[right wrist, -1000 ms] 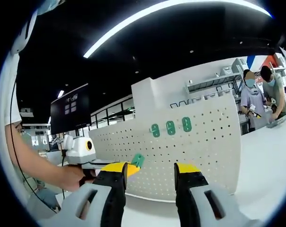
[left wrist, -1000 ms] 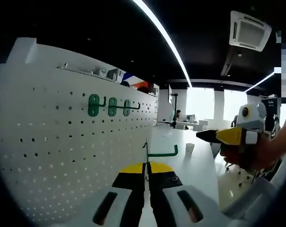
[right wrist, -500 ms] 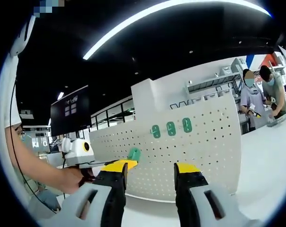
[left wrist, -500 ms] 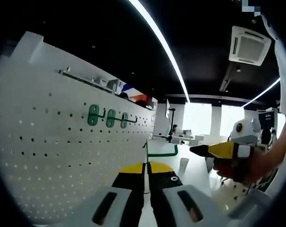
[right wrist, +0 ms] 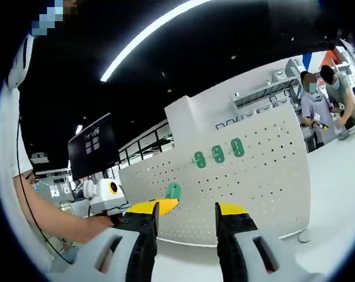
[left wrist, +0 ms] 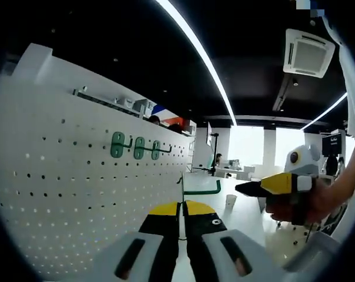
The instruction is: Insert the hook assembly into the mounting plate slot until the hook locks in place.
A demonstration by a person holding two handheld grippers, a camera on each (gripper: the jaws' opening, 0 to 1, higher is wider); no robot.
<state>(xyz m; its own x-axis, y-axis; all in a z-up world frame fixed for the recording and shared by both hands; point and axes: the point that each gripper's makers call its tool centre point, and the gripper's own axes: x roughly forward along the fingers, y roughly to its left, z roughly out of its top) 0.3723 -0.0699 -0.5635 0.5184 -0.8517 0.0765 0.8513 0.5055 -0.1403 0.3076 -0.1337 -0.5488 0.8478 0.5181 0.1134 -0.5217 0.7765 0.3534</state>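
Note:
A white pegboard mounting plate (left wrist: 66, 194) stands upright at my left, with three green hooks (left wrist: 138, 147) mounted in a row on it. My left gripper (left wrist: 181, 209) is shut on a green hook assembly (left wrist: 202, 191), whose arm points right in front of the board. In the right gripper view the same pegboard (right wrist: 265, 176) carries the three green hooks (right wrist: 218, 154), and the left gripper (right wrist: 166, 202) holds the hook's green plate (right wrist: 173, 190) close to the board. My right gripper (right wrist: 188, 209) is open and holds nothing; it also hovers at the right (left wrist: 241, 188), held by a hand.
A white tabletop (left wrist: 248, 217) runs along the board, with a paper cup (left wrist: 230, 200) far off on it. A small round object (right wrist: 305, 236) lies by the board's lower right corner. Two people (right wrist: 321, 100) stand behind the board, and a dark monitor (right wrist: 92, 147) hangs at left.
Both views have shifted and tilted slightly with the hands. The left gripper still holds the green hook near the board; the right gripper stays open alongside.

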